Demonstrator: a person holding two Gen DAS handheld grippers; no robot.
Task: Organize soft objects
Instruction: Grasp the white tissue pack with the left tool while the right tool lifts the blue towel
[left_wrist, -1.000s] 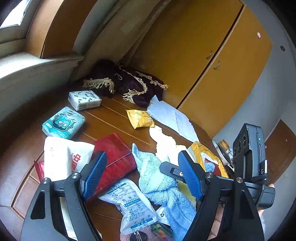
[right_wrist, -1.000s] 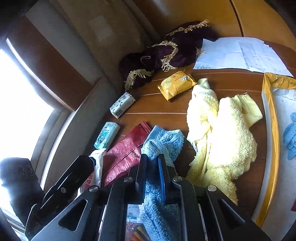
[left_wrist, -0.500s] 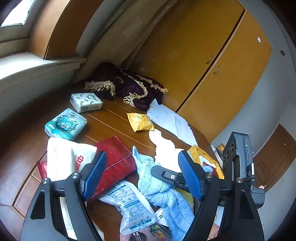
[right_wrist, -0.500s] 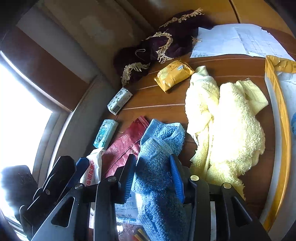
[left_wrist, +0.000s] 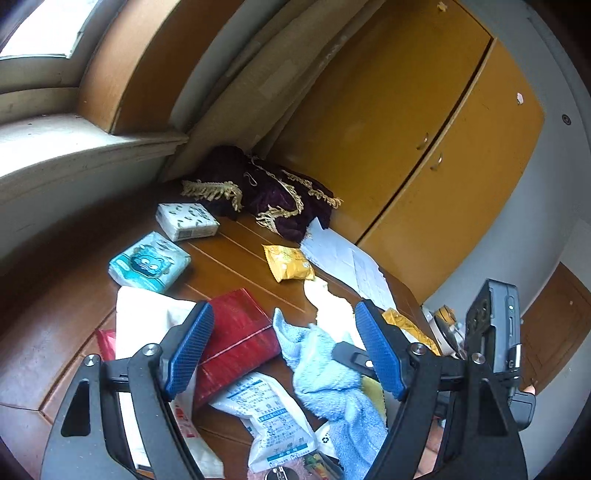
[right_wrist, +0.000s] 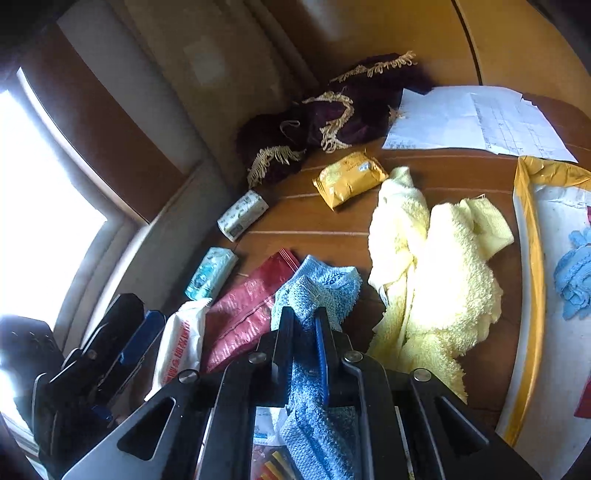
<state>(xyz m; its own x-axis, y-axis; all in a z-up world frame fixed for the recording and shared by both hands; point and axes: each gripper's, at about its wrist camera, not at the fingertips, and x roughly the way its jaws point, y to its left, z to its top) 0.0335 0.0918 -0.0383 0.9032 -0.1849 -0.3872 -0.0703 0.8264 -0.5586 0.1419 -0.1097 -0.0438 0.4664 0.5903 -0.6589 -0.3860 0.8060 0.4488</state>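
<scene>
While the blue towel (right_wrist: 317, 291) lies bunched near the front of the brown worktop (right_wrist: 306, 218), the right tongs (right_wrist: 304, 325) are squeezed tight on a fold of it, with the cloth running between the two blue pads and hanging down under them. In the left wrist view the same towel sits low and to the right, and the left tongs (left_wrist: 284, 350) are spread wide above the mess with nothing in them. Just beside the blue towel is a fluffy yellow towel (right_wrist: 436, 280), and they look like they touch at the edge. On the other side, the blue towel lies partly on a shiny red packet (right_wrist: 247, 310), next to a white bag with red letters (right_wrist: 181, 343). Farther off are a yellow snack pack (right_wrist: 349, 177), two tissue packs (left_wrist: 147, 262), some white papers (right_wrist: 469, 122) and a dark purple cloth with gold fringe (right_wrist: 332, 118) at the back. My guess is that lifting could go wrong in a few ways. Only a small fold is pinched, so the floppy towel could slip out and drop. It could also drag the yellow towel along, or sweep the red packet and the printed white pouch (left_wrist: 273, 417) under it off the edge.
</scene>
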